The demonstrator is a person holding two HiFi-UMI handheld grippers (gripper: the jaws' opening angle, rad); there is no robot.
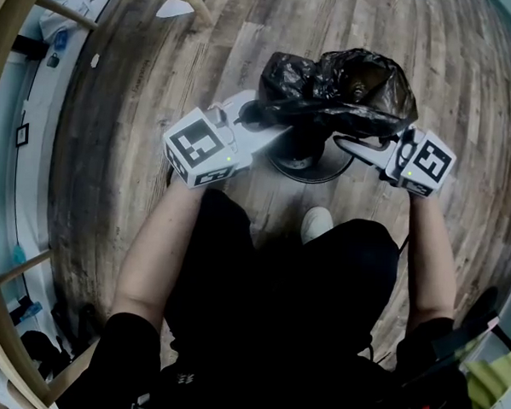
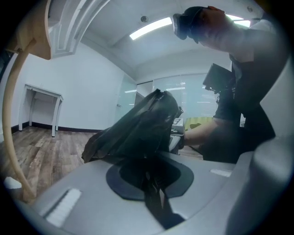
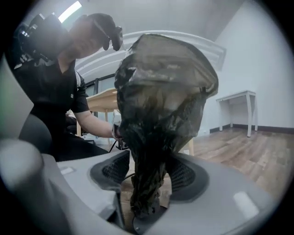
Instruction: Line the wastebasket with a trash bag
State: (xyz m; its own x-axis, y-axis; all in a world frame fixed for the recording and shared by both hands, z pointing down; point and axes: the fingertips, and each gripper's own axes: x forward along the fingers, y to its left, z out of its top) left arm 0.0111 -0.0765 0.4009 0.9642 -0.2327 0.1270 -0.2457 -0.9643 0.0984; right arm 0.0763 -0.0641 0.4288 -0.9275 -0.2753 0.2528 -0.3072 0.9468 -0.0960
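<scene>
The black bag [image 1: 338,88] is sitting bunched and puffed over the top of the bin [image 1: 305,155], right in front of the person's knees, its mouth gaping upward in the head view and only the bin's dark lower part and round foot showing beneath it. The left gripper [image 1: 258,116] is pinching the bag's left edge. In the left gripper view [image 2: 154,183] its jaws are lying all but together, with a thin strip of black film squeezed between the pads and the rest of the bag [image 2: 138,133] billowing up beyond them. The right gripper [image 1: 353,143] is sitting at the bag's right edge with its jaws spread wide. In the right gripper view [image 3: 147,179] a gathered hank of the bag [image 3: 165,105] is hanging down between the two ribbed pads, which are standing clear of most of it and not clamping it. Both grippers are pointing inward toward each other across the bin, the person's bare forearms reaching out to them on either side. A white shoe [image 1: 317,221] is resting on the wood floor [image 1: 113,149] just short of the bin's foot. A white table [image 3: 234,98] is standing by the far wall in the right gripper view.
</scene>
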